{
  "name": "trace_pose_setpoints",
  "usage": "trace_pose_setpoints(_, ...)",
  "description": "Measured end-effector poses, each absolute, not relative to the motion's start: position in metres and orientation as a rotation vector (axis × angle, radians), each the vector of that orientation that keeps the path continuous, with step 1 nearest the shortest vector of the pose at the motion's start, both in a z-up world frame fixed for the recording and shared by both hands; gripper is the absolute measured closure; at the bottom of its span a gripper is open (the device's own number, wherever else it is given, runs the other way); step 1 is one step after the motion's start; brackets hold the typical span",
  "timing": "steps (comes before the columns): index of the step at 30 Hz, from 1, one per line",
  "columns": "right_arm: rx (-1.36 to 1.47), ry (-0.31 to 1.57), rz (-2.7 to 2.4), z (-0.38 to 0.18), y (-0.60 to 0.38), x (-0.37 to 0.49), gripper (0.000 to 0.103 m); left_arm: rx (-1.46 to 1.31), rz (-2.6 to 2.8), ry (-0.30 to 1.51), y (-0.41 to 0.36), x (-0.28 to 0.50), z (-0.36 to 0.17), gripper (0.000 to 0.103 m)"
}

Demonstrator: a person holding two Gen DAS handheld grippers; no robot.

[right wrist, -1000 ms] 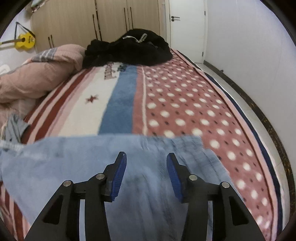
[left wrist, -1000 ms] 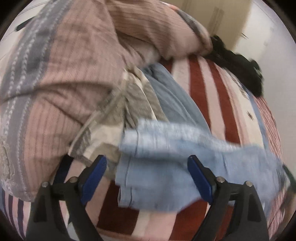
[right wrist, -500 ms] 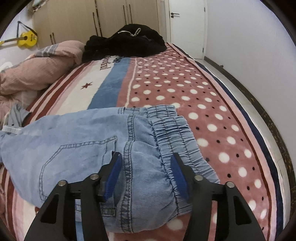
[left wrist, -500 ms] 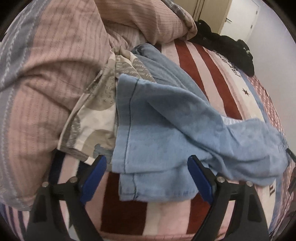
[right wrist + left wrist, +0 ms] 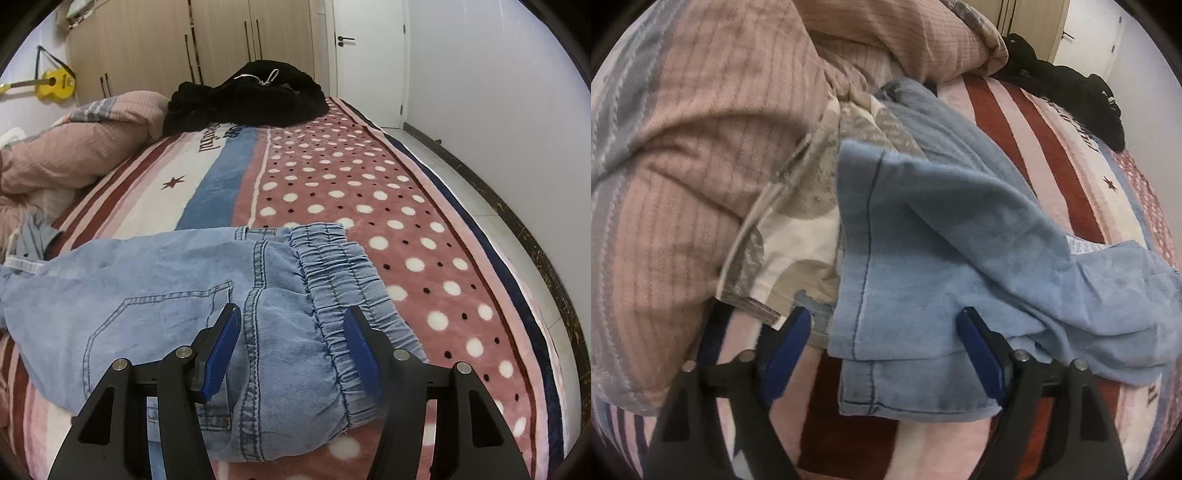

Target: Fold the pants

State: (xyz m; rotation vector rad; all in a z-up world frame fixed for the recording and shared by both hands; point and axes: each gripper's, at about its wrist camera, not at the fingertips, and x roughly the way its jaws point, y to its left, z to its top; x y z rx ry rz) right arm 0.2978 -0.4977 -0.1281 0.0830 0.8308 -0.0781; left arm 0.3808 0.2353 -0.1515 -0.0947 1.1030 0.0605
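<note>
Light blue denim pants lie across the bed, the elastic waistband toward the dotted side. In the left wrist view the leg ends lie stacked, their hems by the duvet. My left gripper is open, its blue pads either side of the leg hems, holding nothing. My right gripper is open just above the waist area, with the waistband by its right finger, holding nothing.
A pink ribbed duvet and a patterned pillowcase crowd the leg ends. A black garment pile lies at the far end of the bed. The striped and dotted blanket covers the bed; its right edge drops to the floor.
The pants dropped from the air and settled flat on the bed. Both grippers stayed open and moved slightly nearer the fabric; the right gripper's jaws widened a little.
</note>
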Motion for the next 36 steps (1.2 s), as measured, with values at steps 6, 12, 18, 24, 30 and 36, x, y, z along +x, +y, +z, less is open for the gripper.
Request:
trace_pose_setpoints(6,0.096,0.825,-0.072,-0.127,-0.5,0.294,0.049,-0.224,0.015,1.107,0.245,0.38,-0.158,0.051)
trace_pose_setpoints(12,0.1,0.818,-0.07,-0.125,-0.502,0.291,0.049,-0.155,-0.008,1.083,0.218,0.38,-0.145,0.092)
trace_pose_setpoints(18,0.072,0.798,-0.113,-0.117,-0.512,0.287,0.027,-0.153,-0.003,1.019,0.205,0.378,-0.132,0.087)
trace_pose_setpoints(24,0.087,0.938,-0.113,-0.143,-0.529,0.322,0.016,-0.092,-0.037,1.003,0.181,0.393,-0.124,0.05)
trace_pose_setpoints(30,0.15,0.998,-0.07,-0.177,-0.538,0.343,0.012,0.01,0.117,1.046,0.178,0.408,-0.145,0.018)
trace_pose_setpoints(36,0.256,0.991,-0.003,-0.176,-0.548,0.33,0.044,-0.197,0.087,1.127,0.223,0.398,-0.163,0.007)
